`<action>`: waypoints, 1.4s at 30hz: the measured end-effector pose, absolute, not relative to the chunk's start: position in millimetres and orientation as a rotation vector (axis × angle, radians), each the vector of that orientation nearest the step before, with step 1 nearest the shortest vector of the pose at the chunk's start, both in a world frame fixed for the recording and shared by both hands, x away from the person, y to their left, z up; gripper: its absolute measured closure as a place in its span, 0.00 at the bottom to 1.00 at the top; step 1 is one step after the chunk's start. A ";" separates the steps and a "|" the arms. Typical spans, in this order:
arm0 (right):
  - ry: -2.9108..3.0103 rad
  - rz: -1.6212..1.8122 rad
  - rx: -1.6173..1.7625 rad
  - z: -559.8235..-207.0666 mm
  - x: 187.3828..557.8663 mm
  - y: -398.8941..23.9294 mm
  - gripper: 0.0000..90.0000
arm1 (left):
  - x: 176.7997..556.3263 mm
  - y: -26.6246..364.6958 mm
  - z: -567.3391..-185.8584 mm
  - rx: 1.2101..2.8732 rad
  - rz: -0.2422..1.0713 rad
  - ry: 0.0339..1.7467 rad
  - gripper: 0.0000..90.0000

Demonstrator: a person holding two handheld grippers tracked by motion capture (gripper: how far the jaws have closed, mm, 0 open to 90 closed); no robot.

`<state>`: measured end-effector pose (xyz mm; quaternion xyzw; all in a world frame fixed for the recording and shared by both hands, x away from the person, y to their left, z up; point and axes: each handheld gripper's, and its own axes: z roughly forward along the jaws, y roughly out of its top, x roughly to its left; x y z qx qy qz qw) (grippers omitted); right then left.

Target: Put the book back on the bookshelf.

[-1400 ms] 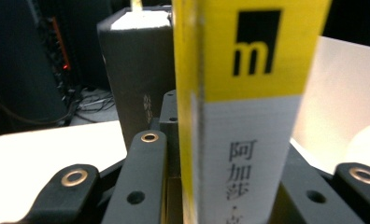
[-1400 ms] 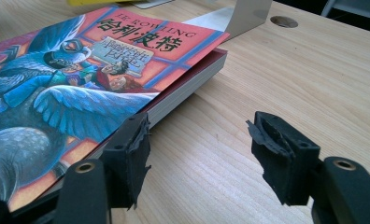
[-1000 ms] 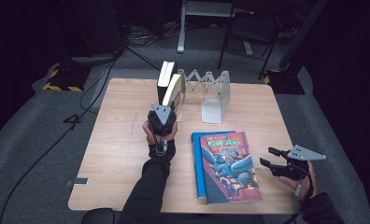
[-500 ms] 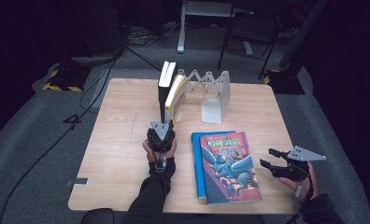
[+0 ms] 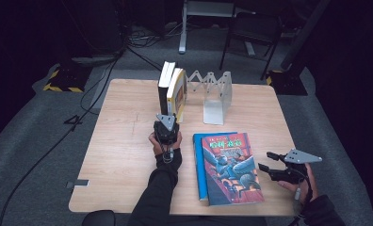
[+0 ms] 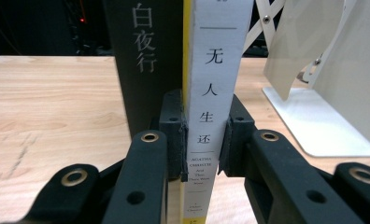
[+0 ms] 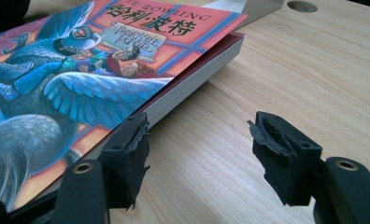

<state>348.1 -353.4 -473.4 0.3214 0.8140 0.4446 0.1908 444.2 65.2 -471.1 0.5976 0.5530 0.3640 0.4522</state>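
Left gripper view: white-spined book (image 6: pixel 217 88) between tool (image 6: pixel 202 137) pads.

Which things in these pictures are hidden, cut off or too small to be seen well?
- White-spined book: top and foot of the spine cut off in the left gripper view; the left gripper, whose jaws have just been closing, covers its sides.
- Dark book: top cut off, same view.
- Blue book: mostly under the colourful book, high view.
- Right gripper: open.
- Bookend rack: joints too small, high view.
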 end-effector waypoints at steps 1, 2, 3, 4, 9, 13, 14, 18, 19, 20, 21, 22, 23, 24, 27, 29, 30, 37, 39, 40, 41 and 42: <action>2.287 1.246 0.904 -474.1 348.5 -352.9 0.41 | 447.0 64.4 -471.2 1.479 0.907 1.364 0.84; 2.286 1.239 0.909 -474.3 348.6 -352.6 0.41 | 450.3 64.0 -471.4 1.477 0.899 1.360 0.84; 2.286 1.243 0.910 -474.7 349.1 -352.5 0.41 | 452.2 64.4 -471.3 1.478 0.893 1.360 0.83; 2.287 1.241 0.909 -475.0 349.6 -352.5 0.41 | 453.5 64.2 -471.3 1.478 0.894 1.362 0.83; 2.296 1.234 0.912 -476.2 349.8 -351.8 0.40 | 454.1 68.1 -471.2 1.469 0.846 1.357 0.82; 2.299 1.229 0.912 -476.4 349.5 -352.1 0.40 | 446.1 72.6 -471.6 1.475 0.806 1.334 0.69; 2.299 1.227 0.910 -476.2 349.4 -352.4 0.40 | 442.4 72.8 -471.7 1.502 0.806 1.317 0.68; 2.306 1.231 0.915 -475.1 349.2 -354.3 0.44 | 427.0 74.3 -475.1 1.510 0.771 1.281 0.70; 2.307 1.236 0.916 -474.3 348.9 -354.3 0.45 | 418.6 74.2 -478.1 1.530 0.753 1.267 0.74; 2.307 1.236 0.916 -474.3 348.9 -354.3 0.45 | 418.6 74.2 -478.1 1.530 0.753 1.267 0.79; 2.300 1.222 0.923 -473.8 348.9 -353.8 0.45 | 414.4 74.4 -478.5 1.550 0.756 1.261 0.79; 2.300 1.222 0.922 -473.6 349.2 -353.2 0.45 | 412.3 74.8 -478.9 1.555 0.756 1.257 0.81; 2.303 1.222 0.919 -473.7 348.9 -352.5 0.45 | 412.7 74.8 -479.1 1.561 0.754 1.258 0.83; 2.307 1.218 0.912 -474.0 348.8 -351.9 0.45 | 413.6 75.1 -479.0 1.569 0.762 1.270 0.85; 2.312 1.217 0.903 -474.2 348.6 -351.5 0.44 | 421.4 75.2 -483.0 1.582 0.746 1.281 0.88; 2.306 1.224 0.903 -473.9 348.5 -352.2 0.44 | 425.7 74.8 -484.9 1.577 0.741 1.274 0.89; 2.306 1.226 0.904 -473.8 348.5 -352.8 0.44 | 427.6 75.0 -484.9 1.576 0.732 1.273 0.89; 2.304 1.229 0.909 -474.2 349.2 -353.6 0.44 | 446.9 73.9 -485.1 1.594 0.743 1.285 0.91; 2.306 1.231 0.907 -474.6 349.8 -353.1 0.44 | 449.5 73.0 -484.8 1.594 0.751 1.289 0.91; 2.306 1.231 0.907 -474.6 349.8 -353.1 0.44 | 451.7 72.1 -484.6 1.602 0.762 1.288 0.91; 2.308 1.227 0.908 -474.9 350.0 -352.9 0.44 | 455.8 70.5 -484.6 1.615 0.770 1.286 0.92; 2.311 1.223 0.909 -475.4 350.1 -352.7 0.44 | 458.1 70.7 -484.6 1.621 0.772 1.285 0.92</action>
